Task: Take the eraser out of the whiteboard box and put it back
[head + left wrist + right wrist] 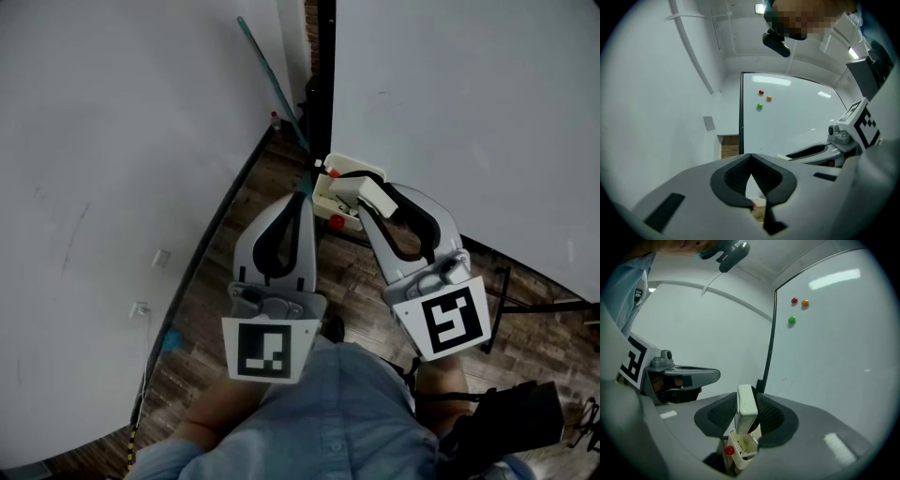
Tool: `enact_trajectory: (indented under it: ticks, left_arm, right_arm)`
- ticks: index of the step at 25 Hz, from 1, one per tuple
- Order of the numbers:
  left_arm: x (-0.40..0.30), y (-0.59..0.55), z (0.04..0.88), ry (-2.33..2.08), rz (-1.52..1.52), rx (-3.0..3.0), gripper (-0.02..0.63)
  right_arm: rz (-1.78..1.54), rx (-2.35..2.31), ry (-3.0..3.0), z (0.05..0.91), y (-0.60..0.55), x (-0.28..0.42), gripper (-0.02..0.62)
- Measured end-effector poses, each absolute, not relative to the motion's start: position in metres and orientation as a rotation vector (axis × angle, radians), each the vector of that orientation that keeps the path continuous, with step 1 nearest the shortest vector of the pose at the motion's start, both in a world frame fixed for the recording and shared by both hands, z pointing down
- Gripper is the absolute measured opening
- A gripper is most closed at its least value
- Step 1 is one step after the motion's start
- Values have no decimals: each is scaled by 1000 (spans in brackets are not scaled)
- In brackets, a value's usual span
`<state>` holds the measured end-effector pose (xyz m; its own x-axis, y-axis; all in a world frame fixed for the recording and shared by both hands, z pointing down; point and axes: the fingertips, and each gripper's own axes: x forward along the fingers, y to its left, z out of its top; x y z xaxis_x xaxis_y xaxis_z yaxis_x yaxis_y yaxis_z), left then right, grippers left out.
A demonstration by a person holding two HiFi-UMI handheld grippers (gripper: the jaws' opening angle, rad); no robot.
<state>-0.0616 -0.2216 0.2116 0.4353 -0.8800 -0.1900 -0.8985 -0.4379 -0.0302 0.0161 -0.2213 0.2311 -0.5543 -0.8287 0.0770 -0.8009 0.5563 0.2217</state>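
While the whiteboard [469, 112] fills the upper right of the head view and a plain white wall [122, 141] fills the left, a strip of wood floor [253, 216] runs between them down to the person's light blue shirt [347, 412] at the bottom edge. Both tools reach up from there towards the middle of the frame, each with its black-and-white marker cube nearest the camera.

The right gripper [370, 192] is clenched on the eraser [373, 197]. In the right gripper view the gripper [749, 394] has its jaws part-way apart, with the dark pads pressed against the two broad sides of the eraser [746, 406], a white block standing almost upright at lower centre. The eraser's lower end is at the open mouth of the cream box [750, 453] just beneath it; whether it touches the box I cannot tell. A small red knob [729, 451] sits at the box's left side. In the head view the box [352, 167] hangs at the whiteboard's dark left edge, just beyond the jaw tips.

The left gripper [305, 199] lies beside the right one, to its left, with its tips near the box. In the left gripper view the gripper [750, 155] has its jaws brought together at the tips with nothing between them.

Three small magnets, red [794, 300], orange [805, 302] and green [791, 320], sit high on the whiteboard in the right gripper view's upper right
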Motion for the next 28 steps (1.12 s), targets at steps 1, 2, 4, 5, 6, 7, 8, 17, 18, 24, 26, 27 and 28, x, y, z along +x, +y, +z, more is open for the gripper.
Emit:
enact_trajectory:
  ticks: [1,2,4,5,6,7,8,17,18,24,26,27,28]
  left_arm:
    - [-63,-224,213,1591,218,-2557,5]
    - [-64,-227,214,1592,214,-2562,5]
    - [-65,-234,218,1596,208,-2574,5]
    - [-66,-237,221,1599,205,-2580,5]
    - [-67,-241,223,1602,201,-2587,5]
    - [-68,-245,226,1605,195,-2594,5]
    - [-70,-249,229,1608,189,-2603,5]
    - [-78,-285,250,1610,144,-2662,5]
    - [-79,-288,251,1608,140,-2669,5]
    - [-80,-301,262,1591,116,-2714,5]
    - [-81,-305,267,1589,108,-2727,5]
    - [-82,-307,269,1589,103,-2733,5]
    - [-82,-310,271,1589,98,-2738,5]
  right_arm:
    - [-234,1378,-2608,234,-224,15,129]
    - [-227,1372,-2599,238,-227,14,129]
    - [-214,1361,-2578,247,-234,11,130]
    - [-208,1356,-2565,252,-238,11,130]
    - [-200,1352,-2552,257,-242,9,130]
    - [-188,1349,-2542,263,-245,8,130]
    - [-172,1345,-2535,268,-249,7,130]
    - [-73,1293,-2472,306,-274,-8,130]
    - [-64,1285,-2465,310,-276,-10,130]
    - [-9,1249,-2404,335,-284,-16,132]
    - [1,1236,-2381,343,-287,-18,133]
    - [5,1230,-2369,347,-289,-19,135]
    - [11,1222,-2356,351,-290,-20,135]
